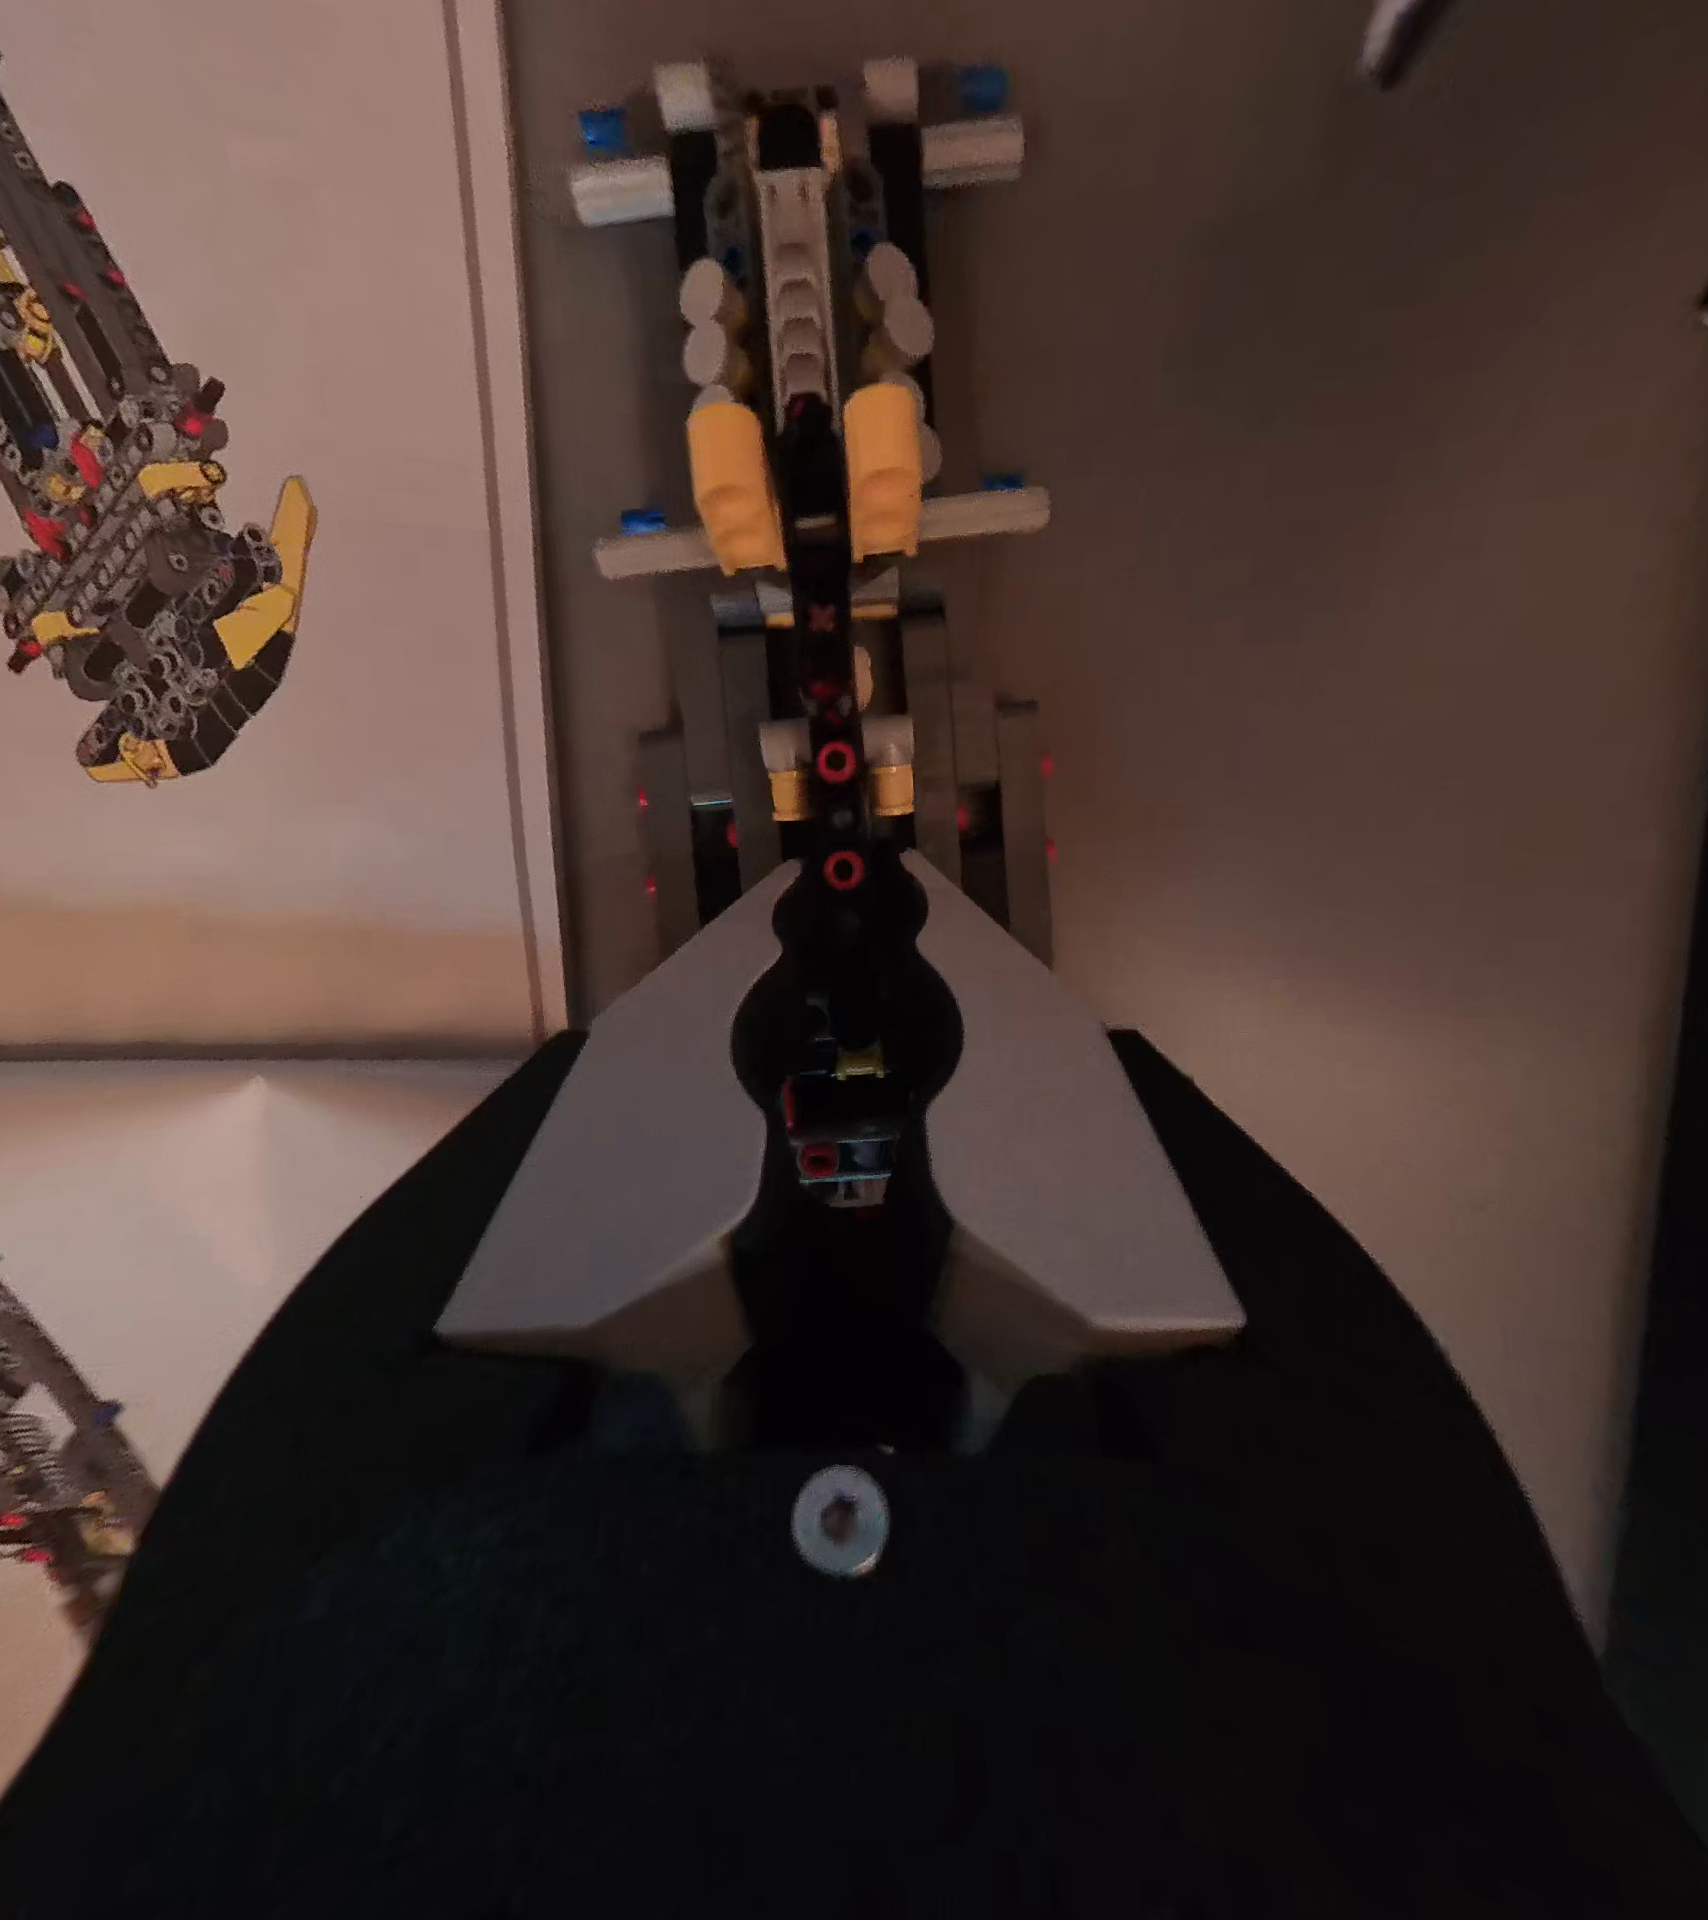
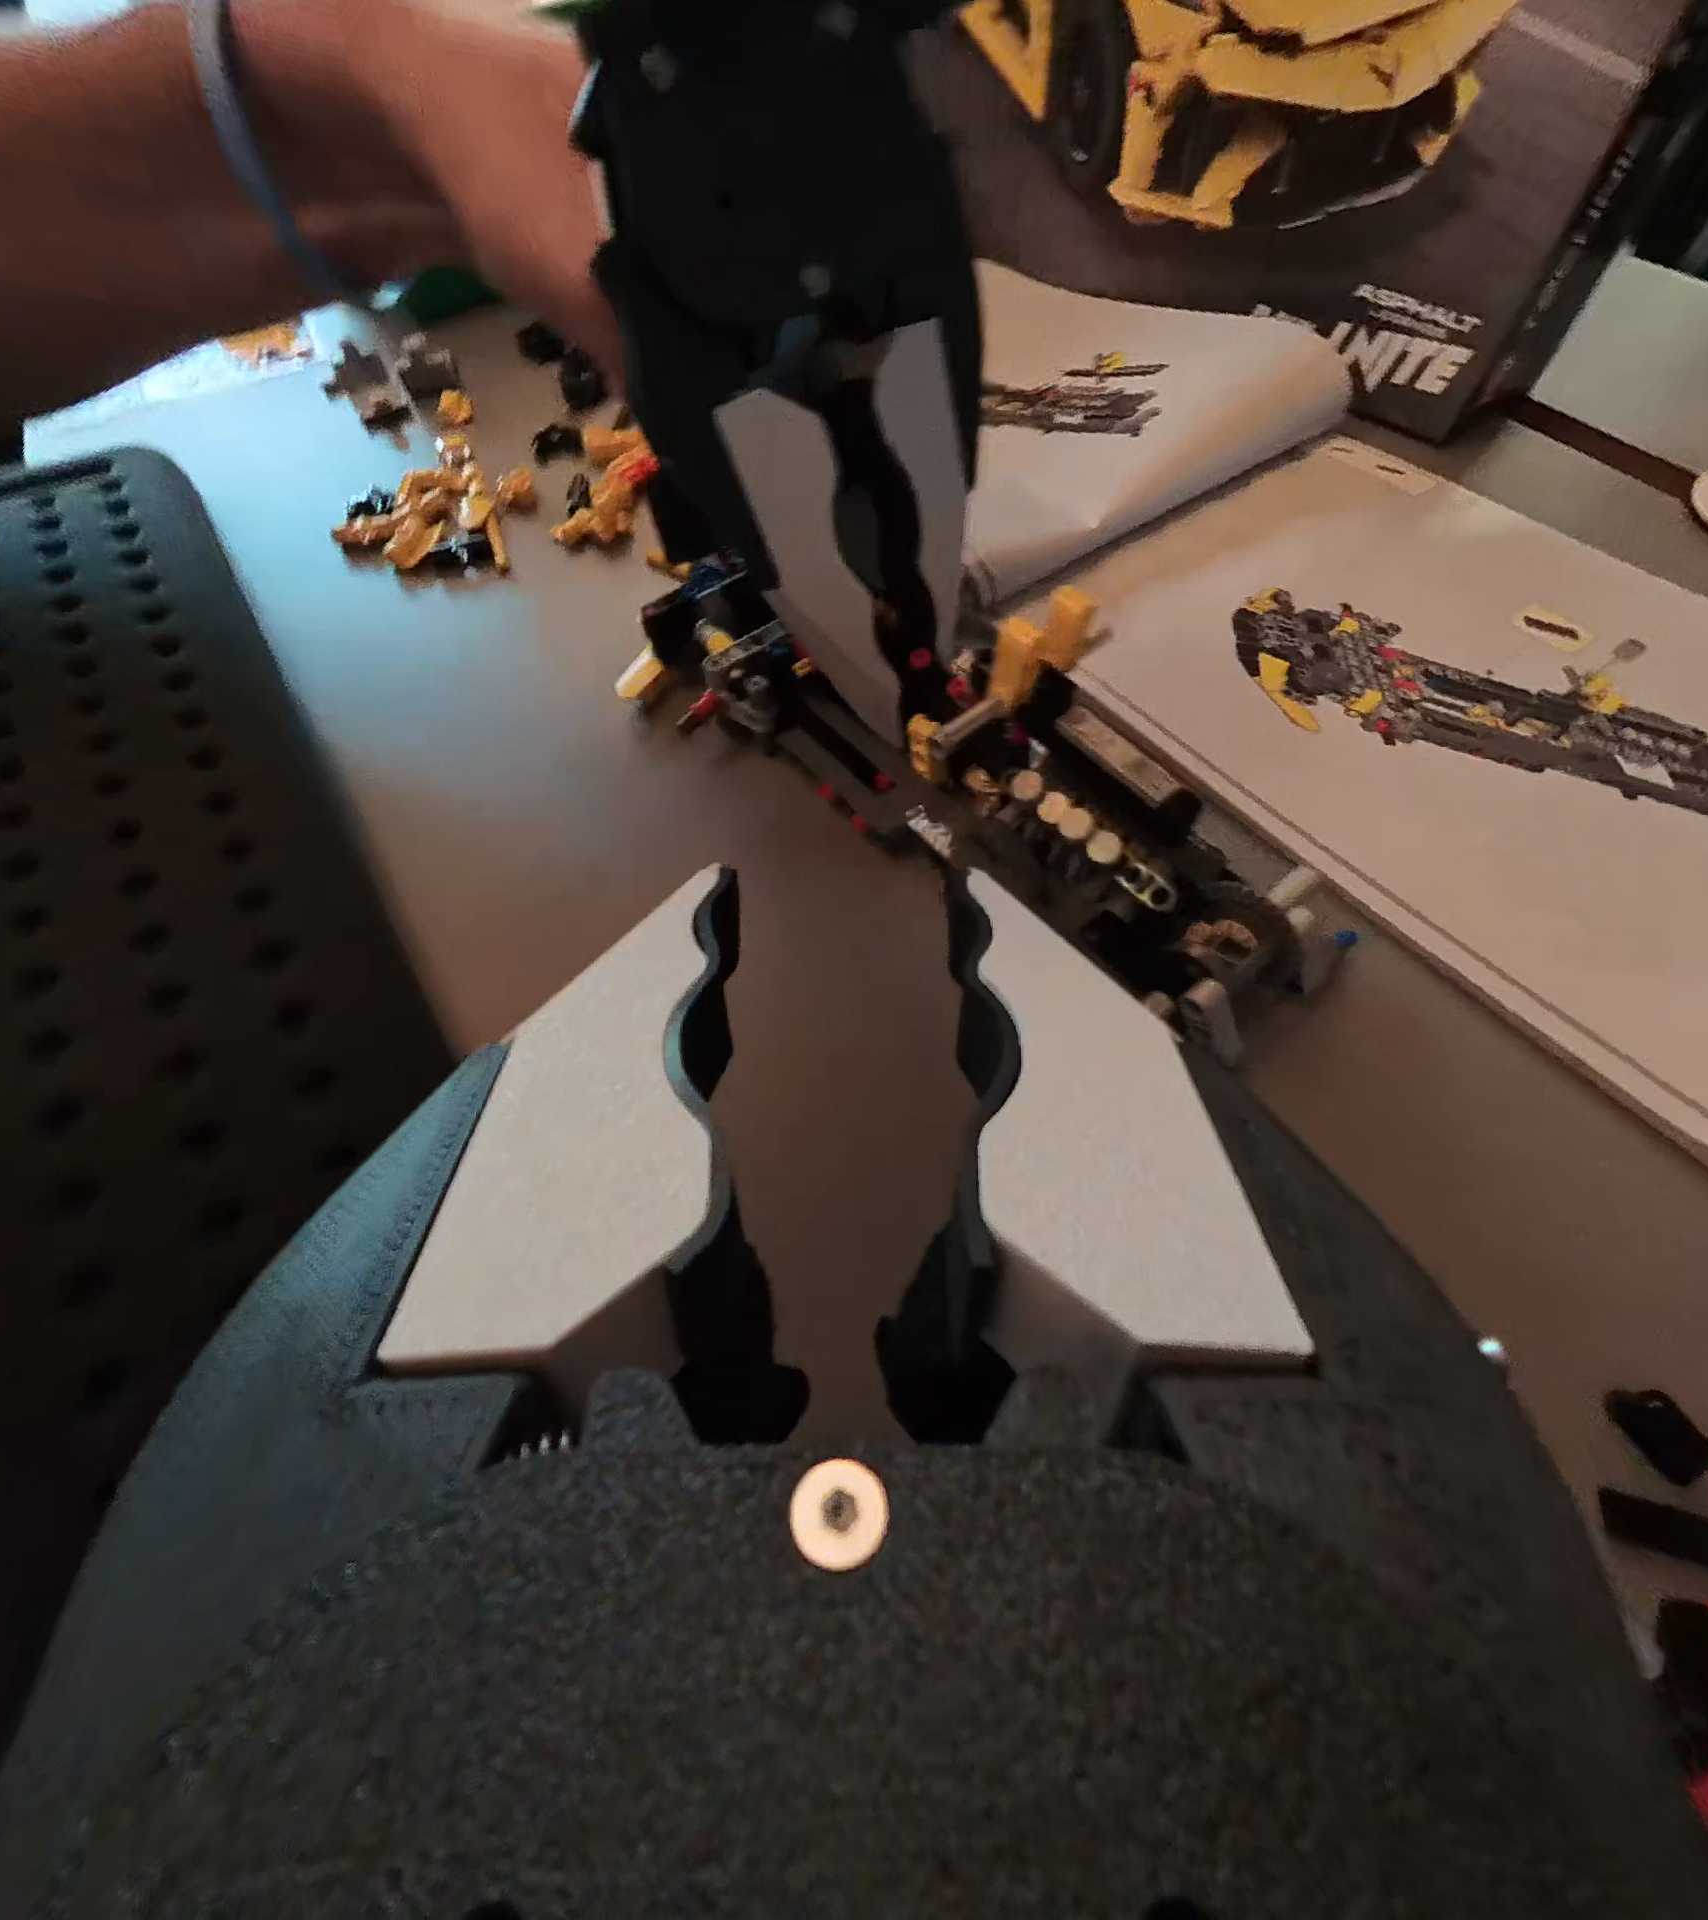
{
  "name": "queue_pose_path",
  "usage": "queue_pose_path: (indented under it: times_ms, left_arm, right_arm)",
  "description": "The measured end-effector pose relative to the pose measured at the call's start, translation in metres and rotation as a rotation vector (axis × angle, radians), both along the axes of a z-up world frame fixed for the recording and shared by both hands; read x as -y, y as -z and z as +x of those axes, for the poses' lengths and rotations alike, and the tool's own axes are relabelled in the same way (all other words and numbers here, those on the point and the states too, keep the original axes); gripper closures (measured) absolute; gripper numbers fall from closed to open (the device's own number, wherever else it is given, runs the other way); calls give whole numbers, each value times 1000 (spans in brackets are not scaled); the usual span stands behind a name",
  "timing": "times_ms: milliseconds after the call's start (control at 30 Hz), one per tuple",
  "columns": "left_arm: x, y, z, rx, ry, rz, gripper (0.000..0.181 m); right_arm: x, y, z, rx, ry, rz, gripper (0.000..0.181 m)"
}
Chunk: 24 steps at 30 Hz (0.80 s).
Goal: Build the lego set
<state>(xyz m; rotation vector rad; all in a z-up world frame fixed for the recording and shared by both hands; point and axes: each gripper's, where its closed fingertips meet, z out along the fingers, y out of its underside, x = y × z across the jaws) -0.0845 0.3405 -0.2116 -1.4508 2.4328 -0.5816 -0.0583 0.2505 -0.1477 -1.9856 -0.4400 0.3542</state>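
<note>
The left gripper has its jaws clamped on the long black, grey and yellow lego chassis lying on the grey desk beside the open white instruction booklet, while the right gripper, jaws parted and empty, hovers nearby, its view alone showing loose yellow and black lego pieces.

White lettering on grey set box, top right; not copied. Manual pages: pics only, no legible txt.
</note>
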Motion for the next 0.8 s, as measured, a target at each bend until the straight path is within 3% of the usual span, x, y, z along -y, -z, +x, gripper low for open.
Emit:
queue_pose_path:
  times_ms: [33, 333, 467, 600, 700, 800]
  left_arm:
    - [1, -1, -1, 16, -16, -31, 176]
    - [13, -51, 0, 209, -122, -412, 175]
    - [18, -70, 5, 277, -149, -535, 175]
    - [21, -74, 10, 287, -159, -505, 175]
    - [22, -79, 14, 283, -185, -468, 175]
    - [10, -79, 23, 309, -285, -338, 176]
  right_arm:
    - [-1, -2, 3, -36, 16, -1, 141]
    - [-3, -41, 10, -296, 72, 167, 137]
    - [-15, -52, 18, -570, 152, 217, 123]
    - [-43, -38, -1, -795, 158, 88, 100]
    - [-62, -44, -5, -919, 190, 94, 91]
    - [-74, -50, 11, -1083, 284, 128, 105]
